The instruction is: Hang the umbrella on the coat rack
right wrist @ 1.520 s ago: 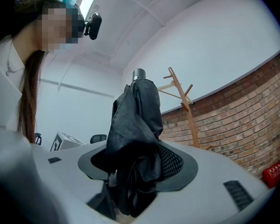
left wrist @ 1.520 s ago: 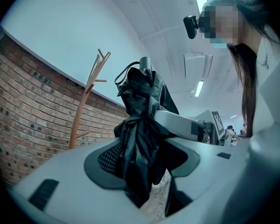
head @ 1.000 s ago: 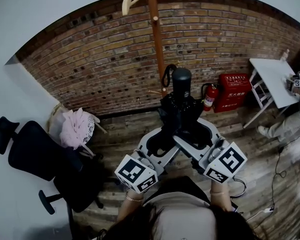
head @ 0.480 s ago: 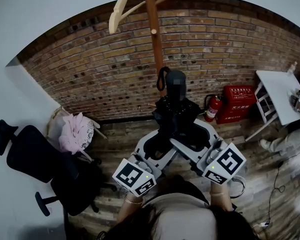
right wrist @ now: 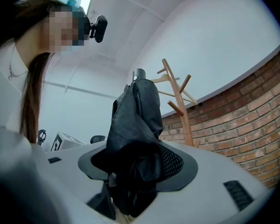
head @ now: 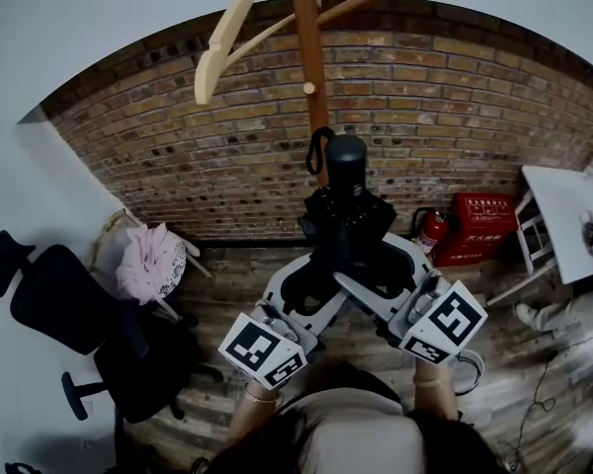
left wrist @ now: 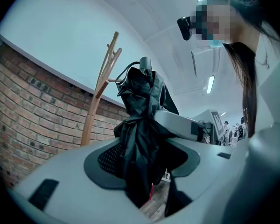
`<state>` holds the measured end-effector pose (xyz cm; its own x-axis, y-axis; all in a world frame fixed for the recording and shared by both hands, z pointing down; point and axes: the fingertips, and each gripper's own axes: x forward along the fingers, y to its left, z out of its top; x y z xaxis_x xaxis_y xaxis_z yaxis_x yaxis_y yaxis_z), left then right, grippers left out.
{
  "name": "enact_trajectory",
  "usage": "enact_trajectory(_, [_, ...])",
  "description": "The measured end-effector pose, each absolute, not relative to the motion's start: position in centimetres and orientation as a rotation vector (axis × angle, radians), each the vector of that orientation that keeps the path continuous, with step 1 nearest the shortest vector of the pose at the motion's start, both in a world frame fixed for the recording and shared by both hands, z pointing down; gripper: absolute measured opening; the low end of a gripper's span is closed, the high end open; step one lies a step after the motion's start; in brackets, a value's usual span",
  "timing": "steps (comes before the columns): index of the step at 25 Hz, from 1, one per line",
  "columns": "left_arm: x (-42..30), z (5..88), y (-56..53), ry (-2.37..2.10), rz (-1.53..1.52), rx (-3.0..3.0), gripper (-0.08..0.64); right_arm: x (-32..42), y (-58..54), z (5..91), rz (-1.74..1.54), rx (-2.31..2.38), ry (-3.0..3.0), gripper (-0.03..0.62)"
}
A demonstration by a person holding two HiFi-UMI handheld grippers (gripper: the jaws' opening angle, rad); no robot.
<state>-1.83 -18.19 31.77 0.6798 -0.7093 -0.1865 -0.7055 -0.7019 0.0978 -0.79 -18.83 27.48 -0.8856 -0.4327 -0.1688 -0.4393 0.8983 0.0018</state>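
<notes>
We think the likeliest slip is the wrist loop (head: 318, 152) missing a peg (head: 348, 6). It sits low beside the coat rack (head: 310, 77), well under the upper pegs. The slack cloth could also slide in our grip if we tilt it.

The folded umbrella (head: 348, 227) stands upright, handle up, just in front of the rack. Our left hand-held gripper (head: 306, 289) and right hand-held gripper (head: 390, 284) each pinch its bundled canopy from opposite sides, with the jaws held fairly wide around the fabric.

Head view looks steeply down from above. Gripper views face upward, close on the umbrella (left wrist: 140, 120); all share the coat rack (head: 309, 67).
</notes>
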Motion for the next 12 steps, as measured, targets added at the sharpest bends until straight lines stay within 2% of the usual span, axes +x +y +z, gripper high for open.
enact_trajectory(12, [-2.0, 30.8, -22.1, -1.367, -0.377, 2.834, 0.228, -1.1, -22.6, 26.5, 0.11, -0.512, 2.93, 0.27])
